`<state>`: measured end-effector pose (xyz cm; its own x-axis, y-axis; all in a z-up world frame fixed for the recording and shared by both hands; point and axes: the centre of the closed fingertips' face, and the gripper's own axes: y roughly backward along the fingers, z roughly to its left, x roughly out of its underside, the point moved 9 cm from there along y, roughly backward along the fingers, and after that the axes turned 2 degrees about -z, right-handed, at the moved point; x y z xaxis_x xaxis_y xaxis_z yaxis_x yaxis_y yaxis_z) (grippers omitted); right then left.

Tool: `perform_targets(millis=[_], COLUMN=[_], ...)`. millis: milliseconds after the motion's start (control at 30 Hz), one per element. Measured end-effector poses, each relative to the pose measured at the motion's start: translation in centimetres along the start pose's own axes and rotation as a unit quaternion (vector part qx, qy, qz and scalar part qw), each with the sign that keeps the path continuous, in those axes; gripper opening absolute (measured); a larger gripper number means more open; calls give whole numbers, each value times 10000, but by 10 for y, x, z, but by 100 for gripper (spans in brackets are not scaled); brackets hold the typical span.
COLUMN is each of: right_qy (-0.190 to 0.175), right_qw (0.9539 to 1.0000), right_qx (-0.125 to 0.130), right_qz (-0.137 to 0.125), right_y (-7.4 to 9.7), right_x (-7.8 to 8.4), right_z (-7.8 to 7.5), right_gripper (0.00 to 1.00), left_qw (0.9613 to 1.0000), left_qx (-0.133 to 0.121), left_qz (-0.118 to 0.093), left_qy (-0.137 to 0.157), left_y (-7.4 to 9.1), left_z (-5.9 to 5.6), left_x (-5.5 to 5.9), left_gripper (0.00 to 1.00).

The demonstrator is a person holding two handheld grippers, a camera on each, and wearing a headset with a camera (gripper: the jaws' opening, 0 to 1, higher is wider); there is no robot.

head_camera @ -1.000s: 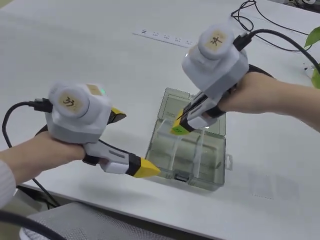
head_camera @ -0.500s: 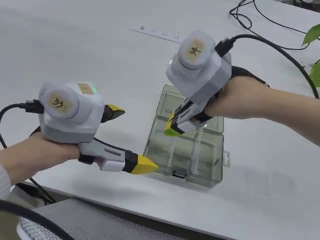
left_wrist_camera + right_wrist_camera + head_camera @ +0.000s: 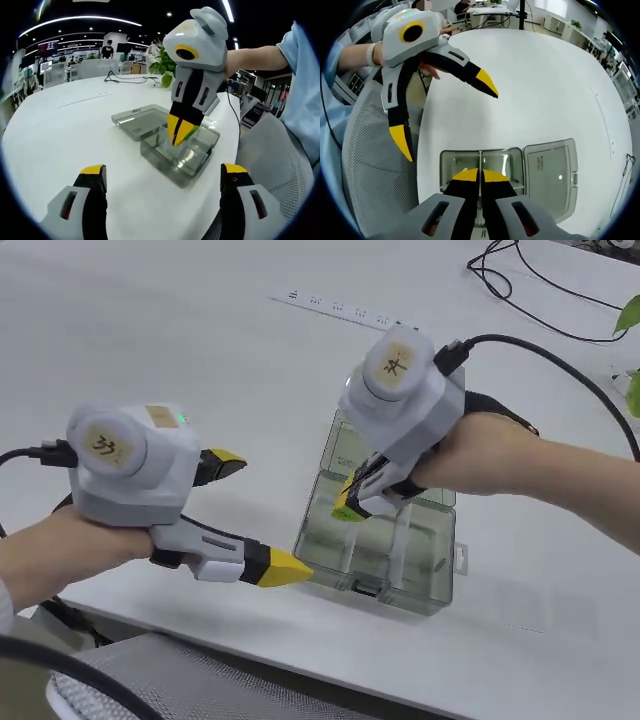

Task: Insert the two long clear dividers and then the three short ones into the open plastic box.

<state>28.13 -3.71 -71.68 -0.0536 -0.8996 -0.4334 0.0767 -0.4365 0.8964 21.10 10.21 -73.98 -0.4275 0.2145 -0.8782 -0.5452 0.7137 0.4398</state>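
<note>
A broad white workbench (image 3: 150, 330) fills the scene, with the grey mesh of a chair (image 3: 170, 680) tucked at its near edge. Close to that edge sits the open plastic box (image 3: 430, 585), smoky and see-through, its lid (image 3: 350, 445) laid flat on the table on the far side of the base.

The person holds a gripper in each hand. The left gripper (image 3: 255, 513) hangs just left of the box, above the table, its yellow-tipped jaws spread wide with nothing between them. The right gripper (image 3: 346, 506) points down into the base of the box. Its jaws are pressed almost together on a thin clear divider (image 3: 480, 159), which stands on edge and runs across the middle of the base, as the right gripper view shows.

Other pale strips (image 3: 400, 540) already stand upright in the base, to the right of that gripper's tips; how many, and of which length, cannot be told.

Farther back on the bench lie a white power strip (image 3: 340, 308) and black cables (image 3: 540, 280), and a green leaf (image 3: 630, 315) shows at the right edge.
</note>
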Motion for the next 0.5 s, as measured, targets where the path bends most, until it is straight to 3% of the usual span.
perform_targets(millis=[500], right_qy=[64], right_qw=[9998], right_qx=[101], right_qz=[184], right_y=[-14], right_x=[1], right_z=[1], right_gripper=[2], left_qw=[10000], left_qx=[30], left_qz=[-47], left_qy=[-21], left_y=[1], left_z=[1], left_x=[-2], left_gripper=[95])
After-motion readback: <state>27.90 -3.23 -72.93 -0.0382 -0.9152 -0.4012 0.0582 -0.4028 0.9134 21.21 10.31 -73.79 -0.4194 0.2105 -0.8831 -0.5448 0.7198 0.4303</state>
